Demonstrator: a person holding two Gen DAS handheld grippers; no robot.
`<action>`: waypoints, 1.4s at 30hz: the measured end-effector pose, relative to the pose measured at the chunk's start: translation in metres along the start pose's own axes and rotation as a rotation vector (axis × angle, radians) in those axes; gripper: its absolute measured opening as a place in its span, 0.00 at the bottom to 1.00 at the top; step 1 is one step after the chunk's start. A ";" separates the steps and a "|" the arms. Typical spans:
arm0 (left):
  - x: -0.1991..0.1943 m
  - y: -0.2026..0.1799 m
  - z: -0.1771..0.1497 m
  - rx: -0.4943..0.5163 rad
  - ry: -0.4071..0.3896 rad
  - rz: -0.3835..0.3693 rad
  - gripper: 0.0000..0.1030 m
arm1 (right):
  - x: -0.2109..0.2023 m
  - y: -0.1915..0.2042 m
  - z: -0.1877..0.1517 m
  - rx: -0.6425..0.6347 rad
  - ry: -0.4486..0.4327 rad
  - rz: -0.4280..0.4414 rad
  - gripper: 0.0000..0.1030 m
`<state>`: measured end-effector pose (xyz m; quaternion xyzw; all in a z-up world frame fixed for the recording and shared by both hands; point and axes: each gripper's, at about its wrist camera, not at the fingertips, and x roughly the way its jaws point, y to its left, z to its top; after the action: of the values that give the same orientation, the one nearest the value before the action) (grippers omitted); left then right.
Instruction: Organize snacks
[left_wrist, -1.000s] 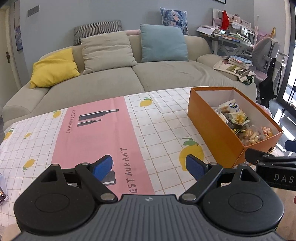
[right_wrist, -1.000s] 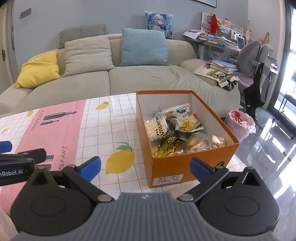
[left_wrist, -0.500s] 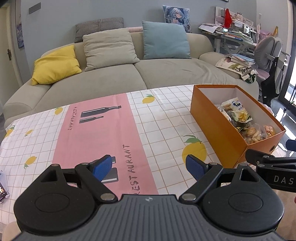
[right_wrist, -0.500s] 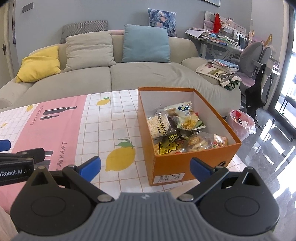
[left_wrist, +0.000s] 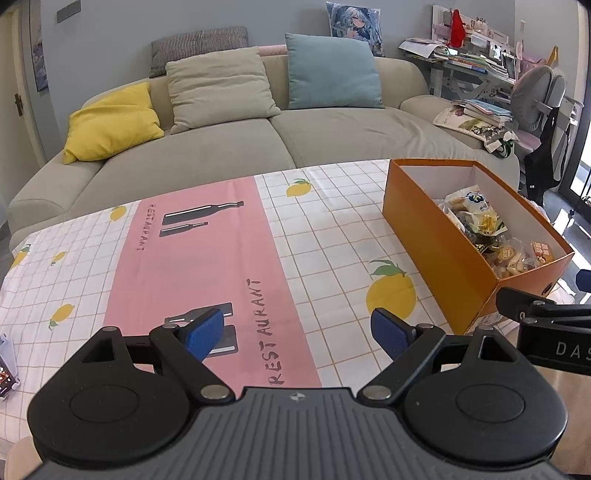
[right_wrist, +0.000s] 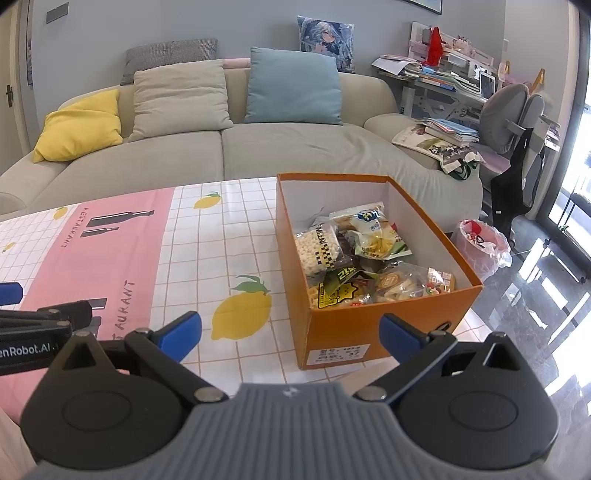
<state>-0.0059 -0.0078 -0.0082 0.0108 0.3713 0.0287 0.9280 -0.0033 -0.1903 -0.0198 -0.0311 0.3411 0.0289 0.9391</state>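
An orange cardboard box (right_wrist: 343, 332) stands at the table's right end and holds several snack packets (right_wrist: 354, 254). It also shows in the left wrist view (left_wrist: 436, 251) with the packets (left_wrist: 480, 229) inside. My right gripper (right_wrist: 290, 334) is open and empty, just in front of the box's near wall. My left gripper (left_wrist: 299, 332) is open and empty over the pink stripe of the tablecloth (left_wrist: 192, 258), to the left of the box.
A beige sofa (left_wrist: 258, 147) with yellow, beige and blue cushions runs along the table's far side. A cluttered desk and grey chair (right_wrist: 506, 114) stand at the right. A bin with a plastic bag (right_wrist: 484, 243) sits on the floor beyond the box.
Both grippers have drawn back and risen slightly, so the table and box sit a little farther off. Both stay open and empty.
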 end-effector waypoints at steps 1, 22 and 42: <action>0.000 0.000 0.000 0.000 0.004 0.001 1.00 | 0.000 0.000 -0.001 0.000 -0.002 -0.001 0.97; 0.000 0.000 0.000 0.001 0.008 0.006 1.00 | 0.000 0.003 -0.001 0.006 0.016 0.000 0.97; -0.004 -0.001 -0.001 0.000 0.008 0.006 1.00 | 0.000 0.004 -0.001 0.014 0.031 -0.002 0.97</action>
<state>-0.0094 -0.0087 -0.0063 0.0120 0.3748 0.0314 0.9265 -0.0049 -0.1867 -0.0208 -0.0252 0.3556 0.0253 0.9339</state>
